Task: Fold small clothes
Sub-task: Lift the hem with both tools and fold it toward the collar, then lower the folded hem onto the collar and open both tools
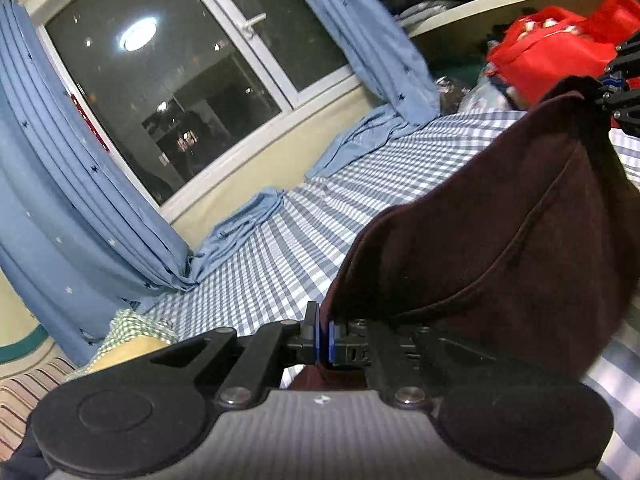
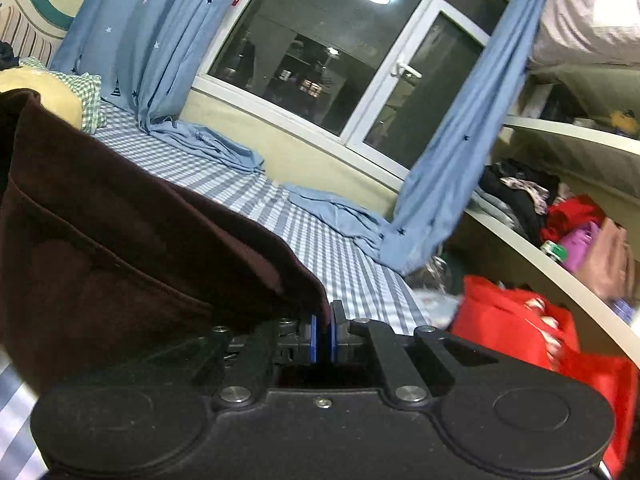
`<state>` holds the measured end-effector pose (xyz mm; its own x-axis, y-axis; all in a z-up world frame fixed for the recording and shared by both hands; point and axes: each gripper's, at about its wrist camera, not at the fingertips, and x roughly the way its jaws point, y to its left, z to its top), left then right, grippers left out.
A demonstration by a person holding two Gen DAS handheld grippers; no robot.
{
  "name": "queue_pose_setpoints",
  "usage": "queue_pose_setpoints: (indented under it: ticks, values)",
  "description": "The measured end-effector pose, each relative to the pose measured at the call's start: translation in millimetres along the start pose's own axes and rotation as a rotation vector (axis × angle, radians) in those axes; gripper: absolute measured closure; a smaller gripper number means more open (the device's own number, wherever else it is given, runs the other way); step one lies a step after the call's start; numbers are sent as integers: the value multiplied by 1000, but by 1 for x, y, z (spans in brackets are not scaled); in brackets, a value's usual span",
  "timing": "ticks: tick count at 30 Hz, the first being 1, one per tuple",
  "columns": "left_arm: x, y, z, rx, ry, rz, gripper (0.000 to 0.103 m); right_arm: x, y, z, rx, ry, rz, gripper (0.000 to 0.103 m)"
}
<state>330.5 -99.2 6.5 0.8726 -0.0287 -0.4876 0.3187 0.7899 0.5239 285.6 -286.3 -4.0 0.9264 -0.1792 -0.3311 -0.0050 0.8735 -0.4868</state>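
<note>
Two grippers, both clenched on one dark maroon garment (image 1: 500,240): left gripper (image 1: 323,340) pinches an edge at its jaw tips, w/ cloth rising to the right of them; right gripper (image 2: 322,338) pinches another edge, cloth spreading left of its jaws. Garment hangs stretched btwn the two, lifted off the bed (image 1: 280,248). Fold looks barely begun; laying flat & folding are left, I'd judge. Ahead of the jaws: blue-white checked sheet, blue curtains (image 2: 452,152), dark window (image 2: 332,52). Beyond right jaws: red bag (image 2: 516,320) & cluttered shelves (image 2: 532,248).
</note>
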Motion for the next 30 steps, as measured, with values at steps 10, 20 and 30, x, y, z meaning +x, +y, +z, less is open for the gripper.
queue_pose_setpoints:
  ticks: [10, 20, 30]
  values:
    - [164, 31, 34, -101, 209, -118, 100, 165, 10, 21, -85, 115, 120, 98]
    - [280, 28, 14, -127, 401, -255, 99, 264, 44, -8, -132, 271, 218, 98]
    - [346, 59, -15, -471, 572, -408, 71, 324, 62, -42, -65, 413, 321, 96]
